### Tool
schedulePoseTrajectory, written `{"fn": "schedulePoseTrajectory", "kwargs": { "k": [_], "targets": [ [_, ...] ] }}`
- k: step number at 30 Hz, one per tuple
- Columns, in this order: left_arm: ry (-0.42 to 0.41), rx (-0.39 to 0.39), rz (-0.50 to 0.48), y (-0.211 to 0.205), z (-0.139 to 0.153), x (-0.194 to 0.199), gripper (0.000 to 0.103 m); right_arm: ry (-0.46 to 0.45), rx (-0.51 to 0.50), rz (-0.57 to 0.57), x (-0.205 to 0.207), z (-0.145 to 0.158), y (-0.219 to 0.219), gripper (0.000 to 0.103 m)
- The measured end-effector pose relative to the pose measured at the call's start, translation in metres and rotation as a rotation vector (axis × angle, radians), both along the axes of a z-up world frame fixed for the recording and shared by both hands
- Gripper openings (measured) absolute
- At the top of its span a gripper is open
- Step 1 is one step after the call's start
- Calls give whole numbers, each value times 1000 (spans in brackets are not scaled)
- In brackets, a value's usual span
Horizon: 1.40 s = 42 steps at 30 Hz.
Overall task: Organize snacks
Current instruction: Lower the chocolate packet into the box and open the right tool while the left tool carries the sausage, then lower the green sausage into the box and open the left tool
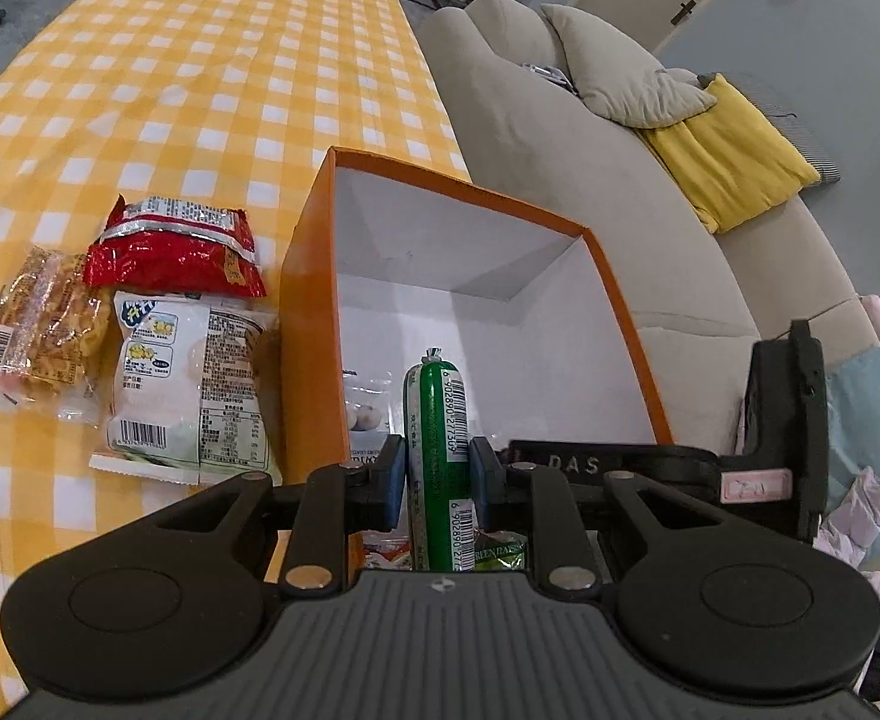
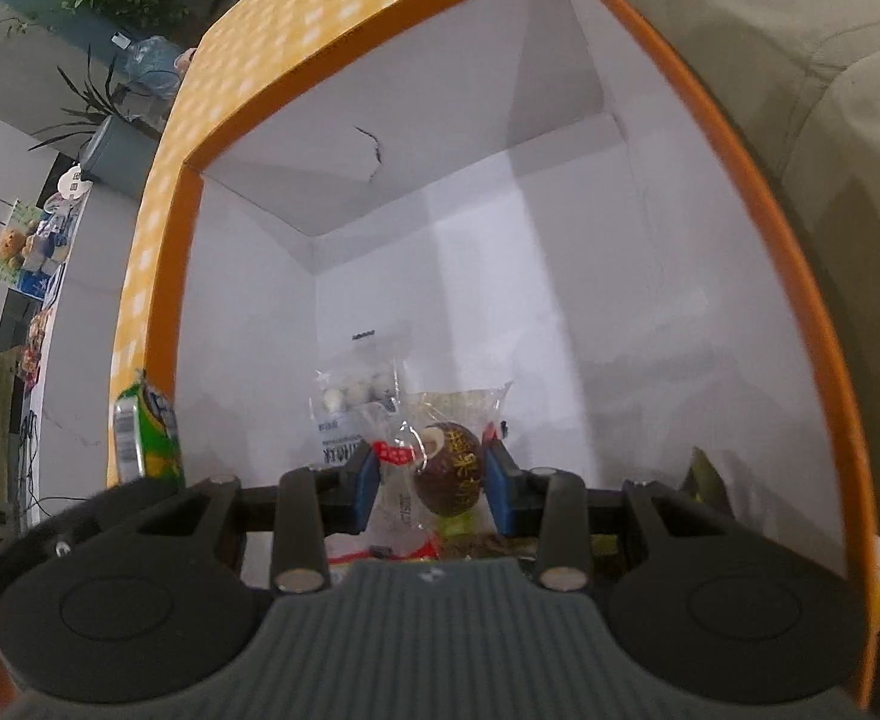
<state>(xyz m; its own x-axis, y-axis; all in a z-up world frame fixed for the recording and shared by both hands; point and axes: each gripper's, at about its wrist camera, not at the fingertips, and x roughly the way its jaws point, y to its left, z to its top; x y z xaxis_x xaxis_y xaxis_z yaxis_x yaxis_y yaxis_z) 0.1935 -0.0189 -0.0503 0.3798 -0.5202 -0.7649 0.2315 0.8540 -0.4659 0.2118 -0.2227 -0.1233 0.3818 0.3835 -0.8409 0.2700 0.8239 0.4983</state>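
Yellow-checked cloth covers bench (image 1: 200, 90); open orange cardboard box with white inside (image 1: 314, 252) near its edge. Left gripper (image 1: 437, 471) clamped on green sausage stick (image 1: 434, 420) above box. Right gripper (image 2: 431, 480), inside box, pinches clear-wrapped brown round snack (image 2: 449, 471). Three packets beside box.

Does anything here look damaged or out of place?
Yes. The orange box has a small dark tear or crack high on its white far inner wall. Otherwise nothing looks spilled.
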Motion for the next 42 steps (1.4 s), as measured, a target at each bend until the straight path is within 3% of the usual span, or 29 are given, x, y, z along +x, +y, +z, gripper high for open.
{"fn": "schedulePoseTrajectory", "kwargs": {
  "k": [4,9,12,16,18,23,28,36,40,42],
  "targets": [
    [-19,-3,-5,3,2,-3,24,36,9,-34,5,-4,3,38],
    [-17,-11,13,9,9,-6,24,88,92,-108,9,-20,0,43],
    [-38,-20,19,13,17,-9,24,86,74,-130,9,-17,-2,62],
    [-62,-25,21,16,29,-14,24,63,34,-117,6,-4,-2,73],
    [-76,-24,16,15,35,-18,24,32,56,-118,3,2,-5,82],
    [-84,-28,13,8,46,-26,24,-68,47,-113,-16,31,-17,85],
    [-83,-2,9,-10,55,-31,24,-202,131,-112,-43,61,-32,88],
    [-17,89,-30,-60,31,-27,24,-439,2,-101,-85,108,-61,91],
    [13,138,-18,-85,7,-13,24,-441,-130,-33,-92,110,-62,95],
    [35,143,6,-94,-6,-5,24,-436,-156,-50,-93,107,-68,95]
  ]
}}
